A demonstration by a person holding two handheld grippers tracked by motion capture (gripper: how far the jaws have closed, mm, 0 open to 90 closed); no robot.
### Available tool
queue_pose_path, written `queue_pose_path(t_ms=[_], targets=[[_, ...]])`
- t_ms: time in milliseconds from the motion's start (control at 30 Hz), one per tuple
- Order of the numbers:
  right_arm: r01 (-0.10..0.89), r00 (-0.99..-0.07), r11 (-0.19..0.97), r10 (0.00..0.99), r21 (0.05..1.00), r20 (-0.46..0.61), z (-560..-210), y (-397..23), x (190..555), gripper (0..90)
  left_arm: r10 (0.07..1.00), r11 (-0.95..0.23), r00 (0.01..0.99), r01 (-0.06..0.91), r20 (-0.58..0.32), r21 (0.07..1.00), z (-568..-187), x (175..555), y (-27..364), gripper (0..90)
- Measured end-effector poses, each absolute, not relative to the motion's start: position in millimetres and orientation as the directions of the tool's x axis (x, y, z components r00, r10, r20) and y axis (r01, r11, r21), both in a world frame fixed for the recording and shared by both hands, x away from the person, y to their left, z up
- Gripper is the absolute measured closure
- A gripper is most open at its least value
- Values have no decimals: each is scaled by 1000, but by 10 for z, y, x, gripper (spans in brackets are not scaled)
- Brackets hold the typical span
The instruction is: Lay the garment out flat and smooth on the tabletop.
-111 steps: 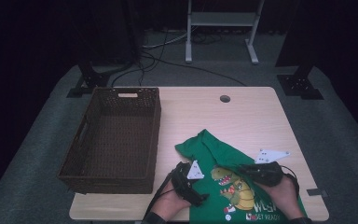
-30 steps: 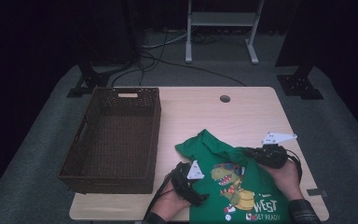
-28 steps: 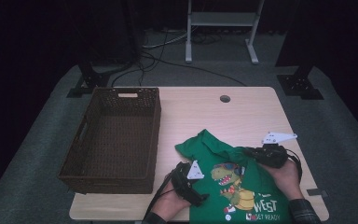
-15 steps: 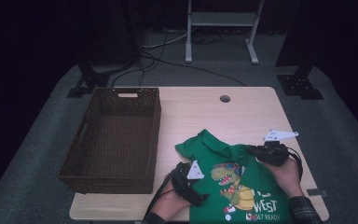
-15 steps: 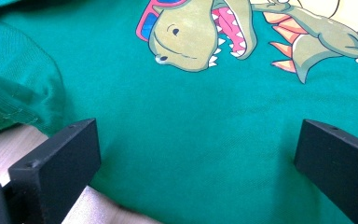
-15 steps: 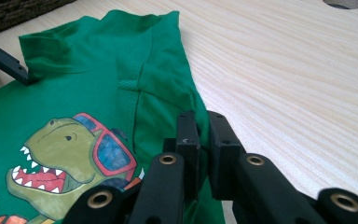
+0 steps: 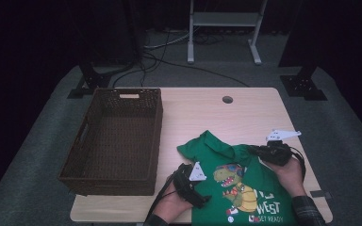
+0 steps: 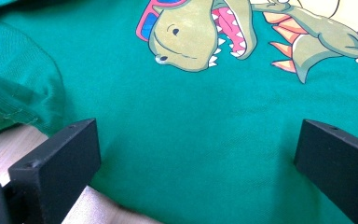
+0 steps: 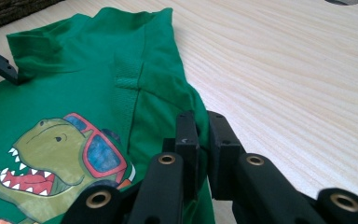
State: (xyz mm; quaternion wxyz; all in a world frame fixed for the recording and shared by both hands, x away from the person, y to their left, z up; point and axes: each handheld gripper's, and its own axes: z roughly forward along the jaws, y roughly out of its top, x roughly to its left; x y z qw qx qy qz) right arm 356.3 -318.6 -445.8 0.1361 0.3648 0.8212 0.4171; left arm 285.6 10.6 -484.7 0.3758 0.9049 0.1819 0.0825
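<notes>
A green T-shirt (image 7: 252, 176) with a dinosaur print lies face up on the near right part of the wooden table (image 7: 207, 115). My right gripper (image 7: 254, 150) is at the shirt's far right edge, and in the right gripper view (image 9: 200, 135) it is shut on a fold of the green cloth (image 9: 74, 84). My left gripper (image 7: 200, 184) rests at the shirt's near left side. In the left gripper view (image 8: 196, 158) its jaws stand wide open with the flat shirt (image 8: 191, 93) under and between them, the pads not pressing on it.
A dark woven basket (image 7: 158, 122) stands on the left half of the table, its inside bare. A round cable hole (image 7: 227, 99) sits near the table's far edge. Bare wood lies beyond the shirt. The table's front edge is close to both hands.
Since the oldest frame my right gripper has gone toward the far right with the shirt's edge, which spread the shirt wider. Over the last second nothing visibly moved.
</notes>
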Motion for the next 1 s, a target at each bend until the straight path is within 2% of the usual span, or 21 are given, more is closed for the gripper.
queue_pose_path(t_ms=[1000], targets=[[509, -676, 377, 732, 774, 87, -4415, -3283, 3735, 852, 391, -651, 920, 267, 13, 710, -4847, 2856, 106, 0]])
